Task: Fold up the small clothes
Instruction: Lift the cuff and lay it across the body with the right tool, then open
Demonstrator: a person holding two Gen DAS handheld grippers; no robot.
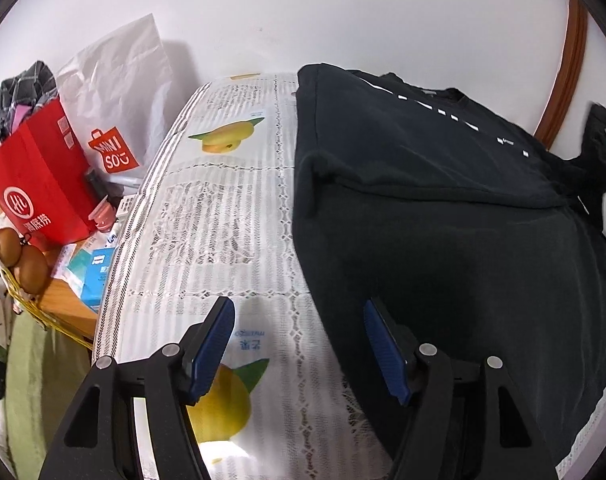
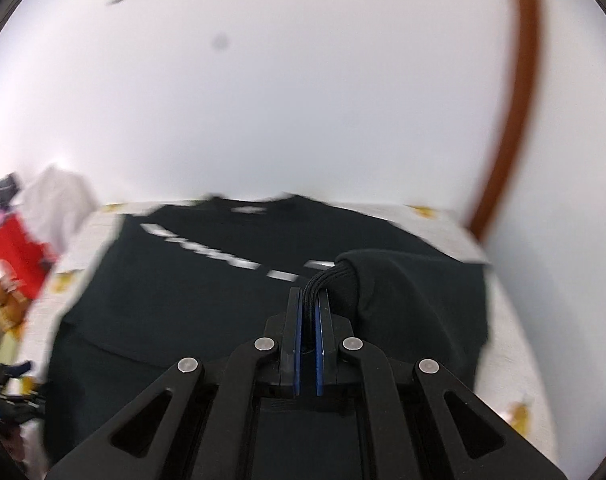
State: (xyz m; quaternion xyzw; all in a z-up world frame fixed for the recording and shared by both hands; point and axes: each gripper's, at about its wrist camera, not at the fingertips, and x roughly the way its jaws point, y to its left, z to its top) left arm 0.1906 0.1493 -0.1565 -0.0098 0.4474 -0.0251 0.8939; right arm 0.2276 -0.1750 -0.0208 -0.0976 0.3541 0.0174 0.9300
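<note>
1. Left wrist view: my left claw (image 1: 299,344) hangs with its jaws wide apart and nothing between them, tilted down over the lace tablecloth (image 1: 223,208), the landmark here. One blue pad (image 1: 213,350) sits above the bare cloth and the other over the near edge of the black T-shirt (image 1: 443,208), which lies spread on the right part of the tablecloth. I judge I keep this claw empty and low so it can pin or take that edge once the fold comes over.

2. Same view: the shirt's left side is already turned in, leaving a straight edge down the cloth. Off the tablecloth's left border stand a red paper bag (image 1: 35,196) and a white shopping bag (image 1: 115,92), well clear of the work.

3. Right wrist view: my right claw (image 2: 307,300) is clamped tight on a bunched black cuff (image 2: 329,278), the sleeve's end, raised above the shirt's right side. The sleeve (image 2: 403,292) trails from the pinch toward the tablecloth's right edge. The claw points downward across the shirt; the blur suggests fast travel, probably carrying the sleeve inward.
</note>
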